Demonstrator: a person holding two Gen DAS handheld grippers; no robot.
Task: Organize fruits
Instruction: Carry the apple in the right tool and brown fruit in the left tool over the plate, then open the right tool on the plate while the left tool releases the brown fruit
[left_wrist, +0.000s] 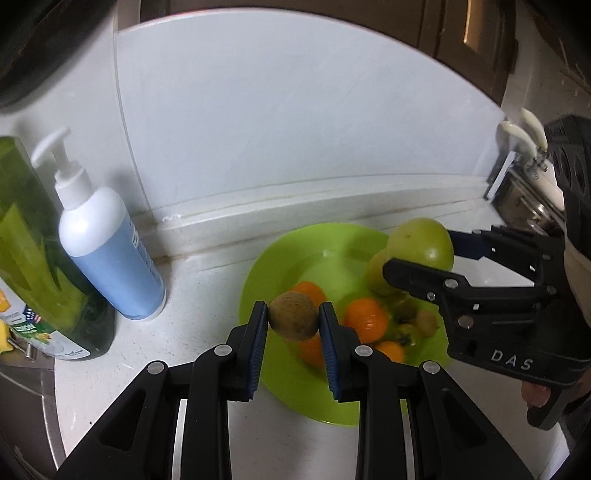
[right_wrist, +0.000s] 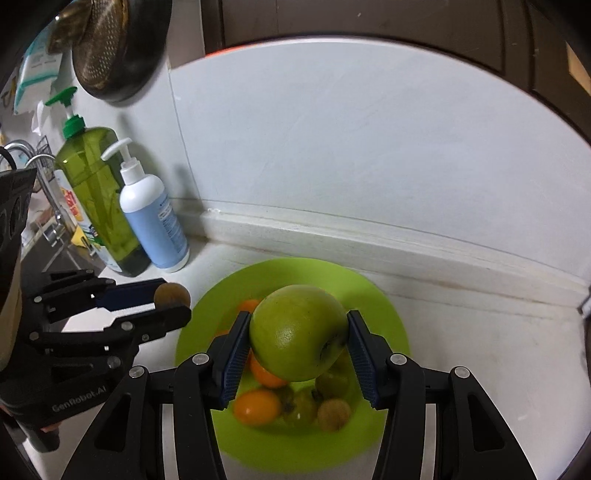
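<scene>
Fruits mid-sort | our left gripper (left_wrist: 293, 320) clamps a brown round kiwi (left_wrist: 293, 316) | right gripper (right_wrist: 298, 341) clamps a green apple (right_wrist: 298, 336) | next: placing, likely into the lime-green plastic bowl (right_wrist: 384, 314).

The bowl (right_wrist: 384, 314) sits on the surface (right_wrist: 480, 332) near the back wall, holding oranges (right_wrist: 255, 406) and what seem to be kiwis (right_wrist: 334, 413). The lotion pump bottle (right_wrist: 155, 221) stands left of it, with the dish soap bottle (right_wrist: 96, 199) just beyond.
</scene>
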